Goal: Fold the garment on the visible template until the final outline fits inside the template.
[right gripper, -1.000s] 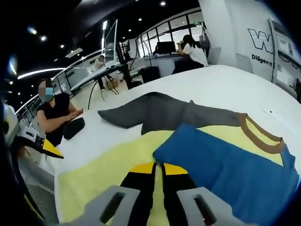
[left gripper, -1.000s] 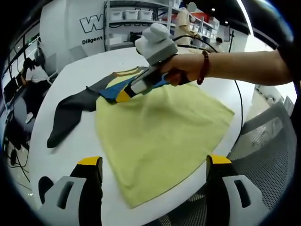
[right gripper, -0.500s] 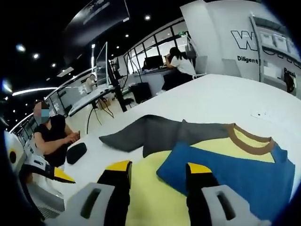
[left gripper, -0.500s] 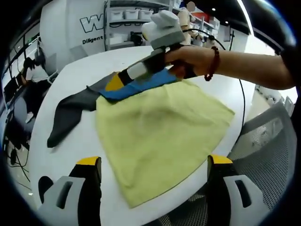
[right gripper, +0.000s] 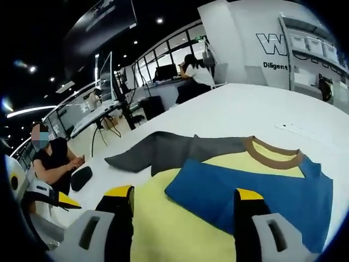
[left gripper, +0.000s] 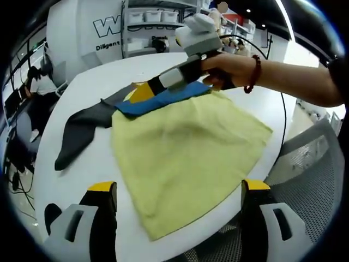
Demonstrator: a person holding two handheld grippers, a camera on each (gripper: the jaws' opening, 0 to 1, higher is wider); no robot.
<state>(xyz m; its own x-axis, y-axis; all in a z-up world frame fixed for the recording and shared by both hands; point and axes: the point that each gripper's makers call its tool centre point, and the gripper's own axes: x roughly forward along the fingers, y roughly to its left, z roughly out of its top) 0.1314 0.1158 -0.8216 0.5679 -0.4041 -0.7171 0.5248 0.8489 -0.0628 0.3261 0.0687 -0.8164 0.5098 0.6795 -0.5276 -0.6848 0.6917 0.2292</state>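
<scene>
Your right gripper (right gripper: 182,199) hovers wide open and empty above the folded blue sleeve (right gripper: 251,191); your left gripper (left gripper: 174,191), equally spread and empty, waits near the garment (left gripper: 185,153) hem. Take the gray sleeve (left gripper: 82,134) next, lying far-left on the white table (left gripper: 82,87). A mesh chair (left gripper: 311,174) crowds the right edge.

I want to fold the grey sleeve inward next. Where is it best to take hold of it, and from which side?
Probably at the free cuff end of the grey sleeve, the tip farthest from the yellow body. It lies flat and stretched outward on the white table, so a low approach from the table side, with one jaw of the open left tool sliding under the edge, seems best.
</scene>
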